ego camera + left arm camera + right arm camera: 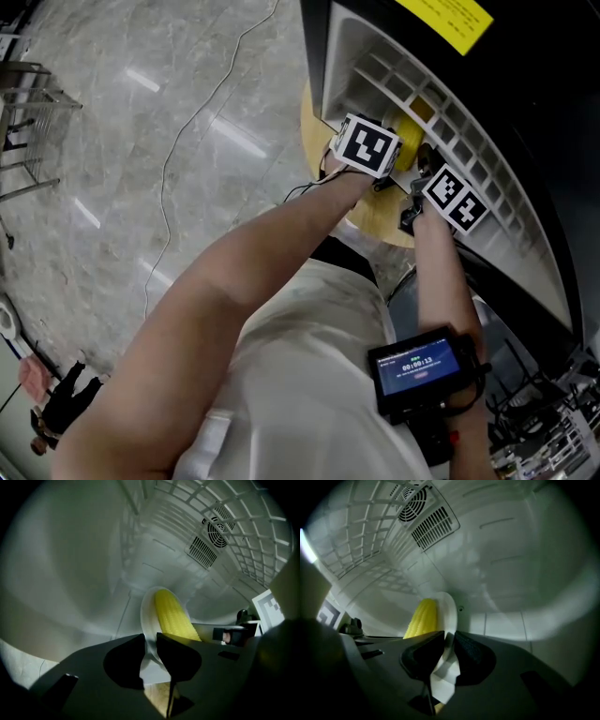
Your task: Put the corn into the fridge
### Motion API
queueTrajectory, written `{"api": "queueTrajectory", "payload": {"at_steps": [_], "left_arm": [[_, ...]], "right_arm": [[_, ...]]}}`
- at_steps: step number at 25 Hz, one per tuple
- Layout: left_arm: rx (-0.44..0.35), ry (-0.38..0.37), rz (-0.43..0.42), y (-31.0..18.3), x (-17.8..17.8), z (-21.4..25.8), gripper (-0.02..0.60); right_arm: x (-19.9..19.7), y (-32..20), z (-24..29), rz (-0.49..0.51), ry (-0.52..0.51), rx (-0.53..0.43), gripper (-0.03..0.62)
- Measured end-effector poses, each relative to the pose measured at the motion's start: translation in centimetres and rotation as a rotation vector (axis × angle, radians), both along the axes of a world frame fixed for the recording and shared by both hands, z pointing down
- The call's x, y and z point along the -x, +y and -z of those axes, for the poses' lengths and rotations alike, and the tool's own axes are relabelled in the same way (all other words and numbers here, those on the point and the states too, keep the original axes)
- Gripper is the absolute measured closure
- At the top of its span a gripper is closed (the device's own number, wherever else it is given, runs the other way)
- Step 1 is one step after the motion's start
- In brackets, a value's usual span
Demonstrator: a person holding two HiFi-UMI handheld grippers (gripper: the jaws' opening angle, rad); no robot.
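Observation:
A yellow corn cob (173, 617) lies on a small white plate (148, 620) held inside the white fridge (84, 564). My left gripper (150, 645) is shut on the plate's near rim. From the other side my right gripper (449, 644) is shut on the same plate (449, 607), with the corn (423, 618) just left of its jaws. In the head view both marker cubes sit at the fridge opening, the left (367, 145) and the right (455, 197), with the corn (410, 141) showing between them.
A fan vent (211, 536) and a white wire shelf (253, 531) line the fridge's back and top. A round wooden table (375, 220) stands just below the fridge opening. A cable (187, 131) trails over the marble floor, and a metal rack (28, 122) stands at far left.

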State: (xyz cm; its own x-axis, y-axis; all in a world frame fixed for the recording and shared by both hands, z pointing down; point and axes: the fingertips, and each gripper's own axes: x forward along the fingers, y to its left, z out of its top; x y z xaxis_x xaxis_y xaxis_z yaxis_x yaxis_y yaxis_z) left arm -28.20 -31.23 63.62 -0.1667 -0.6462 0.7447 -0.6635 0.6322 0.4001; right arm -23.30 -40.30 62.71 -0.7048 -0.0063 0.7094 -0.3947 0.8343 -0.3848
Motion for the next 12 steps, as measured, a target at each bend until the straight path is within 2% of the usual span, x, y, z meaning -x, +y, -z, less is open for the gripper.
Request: {"api": "queueTrajectory", "payload": {"at_steps": [6, 10, 12], "left_arm": [[0.004, 0.029, -0.002, -0.2, 0.2, -0.2, 0.518], [-0.022, 0.108, -0.015, -0.7, -0.1, -0.1, 0.517], [-0.025, 0.118, -0.016, -0.7, -0.1, 0.0, 0.517]], "right_arm": [[0.3, -0.1, -0.3, 0.031, 0.023, -0.014, 0.540], [-0.1, -0.1, -1.2, 0.025, 0.065, 0.004, 0.528], [0.0, -0.2, -1.3, 0.027, 0.069, -0.001, 0.526]]}}
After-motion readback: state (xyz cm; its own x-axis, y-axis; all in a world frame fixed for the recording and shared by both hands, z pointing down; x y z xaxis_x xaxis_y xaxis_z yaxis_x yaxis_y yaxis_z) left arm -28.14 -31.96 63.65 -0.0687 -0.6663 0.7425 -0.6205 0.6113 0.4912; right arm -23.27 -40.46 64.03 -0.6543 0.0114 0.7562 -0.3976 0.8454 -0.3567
